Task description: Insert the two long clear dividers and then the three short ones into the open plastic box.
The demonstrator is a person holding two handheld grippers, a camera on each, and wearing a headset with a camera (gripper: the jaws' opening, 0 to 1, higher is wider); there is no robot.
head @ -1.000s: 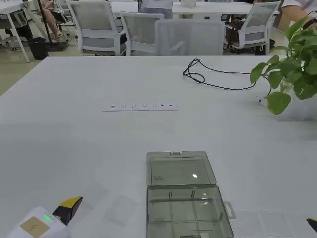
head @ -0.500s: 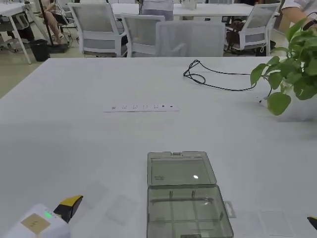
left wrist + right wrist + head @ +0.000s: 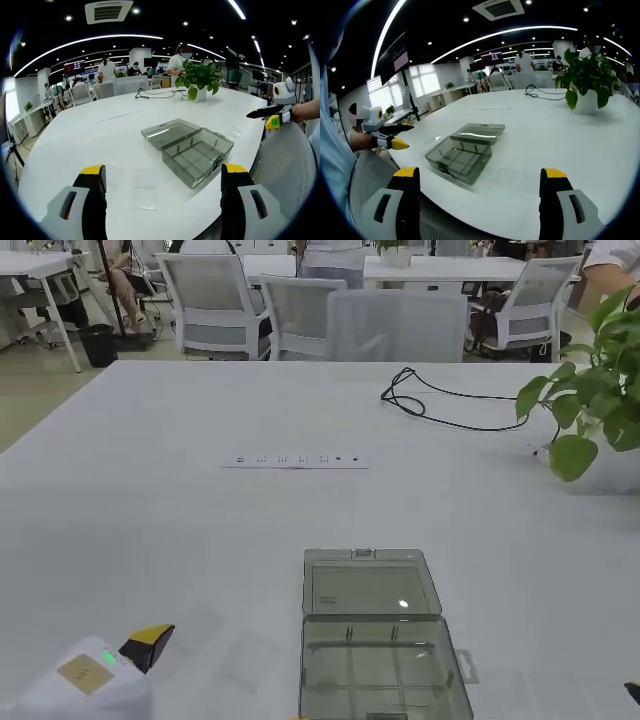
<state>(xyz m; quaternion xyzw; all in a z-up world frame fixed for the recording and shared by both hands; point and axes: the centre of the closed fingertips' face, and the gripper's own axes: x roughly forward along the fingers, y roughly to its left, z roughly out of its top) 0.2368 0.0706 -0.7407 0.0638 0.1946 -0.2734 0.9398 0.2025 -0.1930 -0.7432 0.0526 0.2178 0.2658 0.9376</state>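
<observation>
The open smoky-clear plastic box (image 3: 385,675) lies near the table's front edge, its lid (image 3: 370,585) folded back flat. Faint lines show inside the base; I cannot tell whether they are dividers. Clear flat dividers (image 3: 250,660) lie on the table left of the box, and another clear piece (image 3: 467,666) lies at its right. My left gripper (image 3: 148,643) hovers at the front left, off the table edge, open and empty (image 3: 162,169). In its view the box (image 3: 187,145) and dividers (image 3: 144,185) lie ahead. My right gripper (image 3: 480,173) is open and empty, facing the box (image 3: 462,150) and dividers (image 3: 515,180).
A white power strip (image 3: 295,461) lies mid-table, a black cable (image 3: 440,405) loops at the back right, and a potted plant (image 3: 590,390) stands at the right edge. Chairs (image 3: 395,325) line the far side. Each gripper shows in the other's view (image 3: 272,112) (image 3: 385,135).
The head camera has shifted a little, so the scene sits slightly lower and to the right. The box, dividers and both grippers hold their places.
</observation>
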